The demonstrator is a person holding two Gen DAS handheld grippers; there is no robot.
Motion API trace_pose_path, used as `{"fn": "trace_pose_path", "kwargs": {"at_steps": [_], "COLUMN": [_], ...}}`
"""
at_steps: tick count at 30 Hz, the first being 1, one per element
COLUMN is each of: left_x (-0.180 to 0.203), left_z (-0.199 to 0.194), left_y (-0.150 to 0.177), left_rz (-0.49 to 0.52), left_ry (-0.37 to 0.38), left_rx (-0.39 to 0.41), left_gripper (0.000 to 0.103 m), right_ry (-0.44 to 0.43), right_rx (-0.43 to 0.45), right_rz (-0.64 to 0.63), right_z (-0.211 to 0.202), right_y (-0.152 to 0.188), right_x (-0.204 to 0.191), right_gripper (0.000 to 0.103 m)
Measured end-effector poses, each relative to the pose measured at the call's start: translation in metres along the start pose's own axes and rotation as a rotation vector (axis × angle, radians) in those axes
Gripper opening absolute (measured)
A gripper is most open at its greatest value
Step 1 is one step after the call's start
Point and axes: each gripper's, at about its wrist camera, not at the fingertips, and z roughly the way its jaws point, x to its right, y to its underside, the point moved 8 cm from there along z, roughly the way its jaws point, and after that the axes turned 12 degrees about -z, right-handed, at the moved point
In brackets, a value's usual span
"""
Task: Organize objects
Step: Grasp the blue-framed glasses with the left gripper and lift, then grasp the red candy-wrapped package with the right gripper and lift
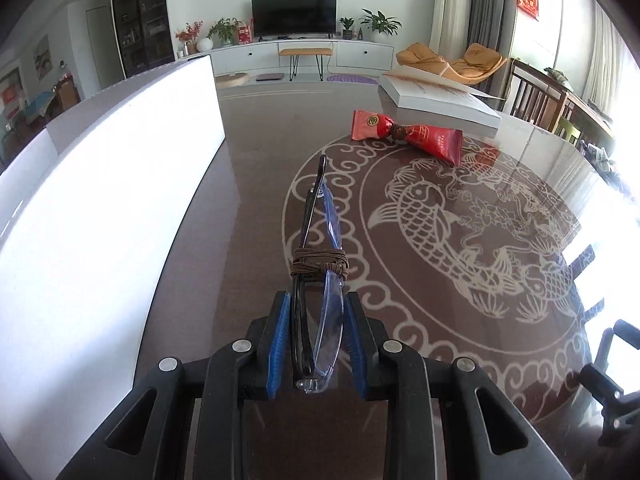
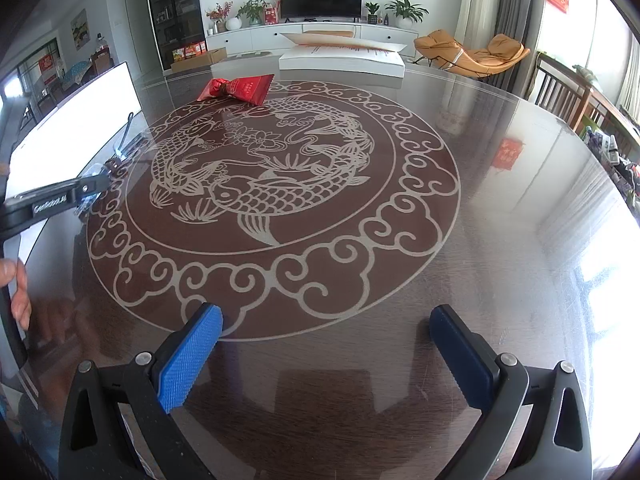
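A folded pair of glasses, with black and blue arms and brown cord wound around its middle, sticks out forward from my left gripper, whose blue pads are shut on the lens end. The glasses hang above the dark table. From the right wrist view, the left gripper comes in from the left edge with the glasses pointing away from it. My right gripper stands wide open over the near side of the table with nothing between its fingers. A red twisted snack packet lies at the far side of the fish pattern.
A tall white box stands along the table's left edge. A flat white book or box lies at the far edge behind the packet. A person's hand shows at the left. Wooden chairs stand at the right.
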Motion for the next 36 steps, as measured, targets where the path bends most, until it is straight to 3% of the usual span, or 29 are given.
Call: {"fn": "trace_pose_path", "kwargs": {"at_steps": [3, 4, 5, 7, 10, 14, 17, 20, 23, 27, 33, 36], "left_x": [-0.006, -0.009, -0.013, -0.02, -0.02, -0.02, -0.02, -0.02, -0.02, -0.02, -0.02, -0.02], "left_z": [-0.006, -0.006, -0.004, 0.003, 0.006, 0.006, 0.007, 0.007, 0.007, 0.007, 0.007, 0.007], "left_y": [0.009, 0.008, 0.007, 0.008, 0.011, 0.011, 0.011, 0.011, 0.011, 0.011, 0.011, 0.011], "left_rz": [0.007, 0.0, -0.012, -0.052, -0.039, -0.037, -0.037, -0.036, -0.036, -0.036, -0.036, -0.036], "left_ry": [-0.025, -0.044, -0.057, -0.051, -0.06, -0.06, -0.06, -0.06, -0.06, -0.059, -0.059, -0.059], "left_rx": [0.003, 0.005, 0.0, -0.032, -0.039, -0.04, -0.04, -0.04, -0.04, -0.04, -0.04, -0.04], "left_gripper": [0.037, 0.052, 0.074, 0.094, 0.1, 0.101, 0.101, 0.101, 0.102, 0.102, 0.102, 0.102], "right_ry": [0.0, 0.0, 0.0, 0.0, 0.0, -0.017, -0.085, -0.145, -0.113, -0.095, -0.102, -0.152], "right_rx": [0.0, 0.0, 0.0, 0.0, 0.0, -0.002, 0.011, 0.002, 0.013, 0.057, 0.061, 0.011], "right_rz": [0.0, 0.0, 0.0, 0.0, 0.0, -0.016, -0.121, -0.209, -0.271, -0.354, -0.507, -0.479], "right_z": [0.0, 0.0, 0.0, 0.0, 0.0, 0.003, 0.019, 0.048, 0.074, 0.095, 0.122, 0.14], "right_y": [0.0, 0.0, 0.0, 0.0, 0.0, -0.005, -0.028, -0.068, -0.122, -0.193, -0.245, -0.251], "right_x": [0.0, 0.0, 0.0, 0.0, 0.0, -0.001, -0.009, -0.013, -0.012, -0.031, -0.079, -0.079], "right_gripper": [0.103, 0.103, 0.103, 0.103, 0.103, 0.103, 0.103, 0.103, 0.094, 0.094, 0.089, 0.069]}}
